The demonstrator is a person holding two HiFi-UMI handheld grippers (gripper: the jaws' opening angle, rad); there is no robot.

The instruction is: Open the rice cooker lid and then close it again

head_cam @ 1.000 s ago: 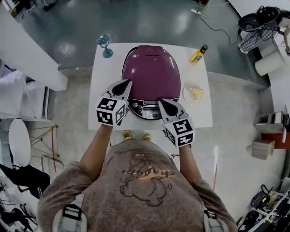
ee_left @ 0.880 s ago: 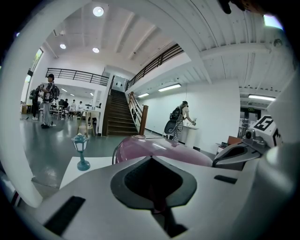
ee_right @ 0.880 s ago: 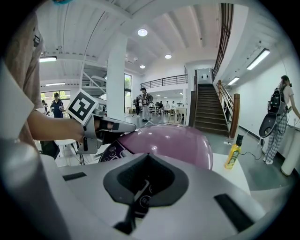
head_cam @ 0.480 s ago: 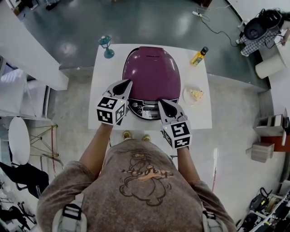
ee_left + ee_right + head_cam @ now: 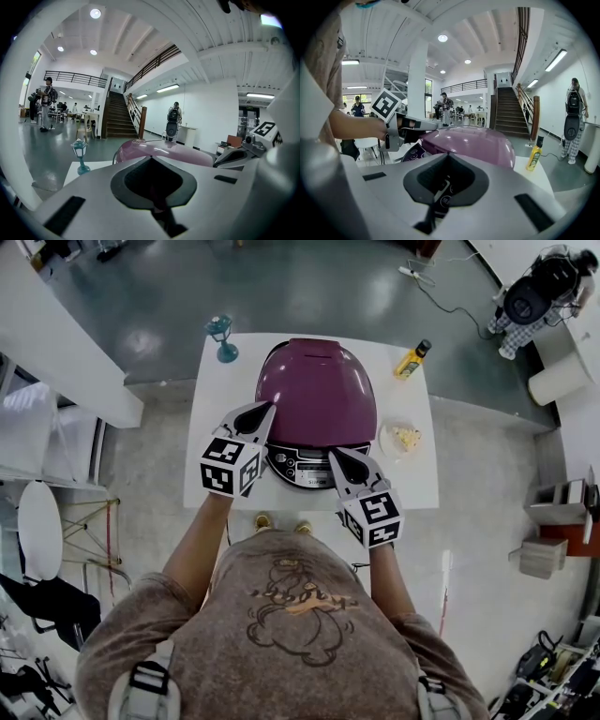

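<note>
Left gripper [image 5: 263,410] and right gripper [image 5: 334,455], both shut and empty, flank the closed purple rice cooker's [image 5: 316,390] front at mid-frame, likely poised for the lid release.

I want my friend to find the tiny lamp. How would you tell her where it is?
Look for the white table with the big purple rice cooker in the middle. At its far left corner stands the little lamp. It's the only teal thing, on a thin stem, unlike the yellow bottle at the far right corner.
</note>
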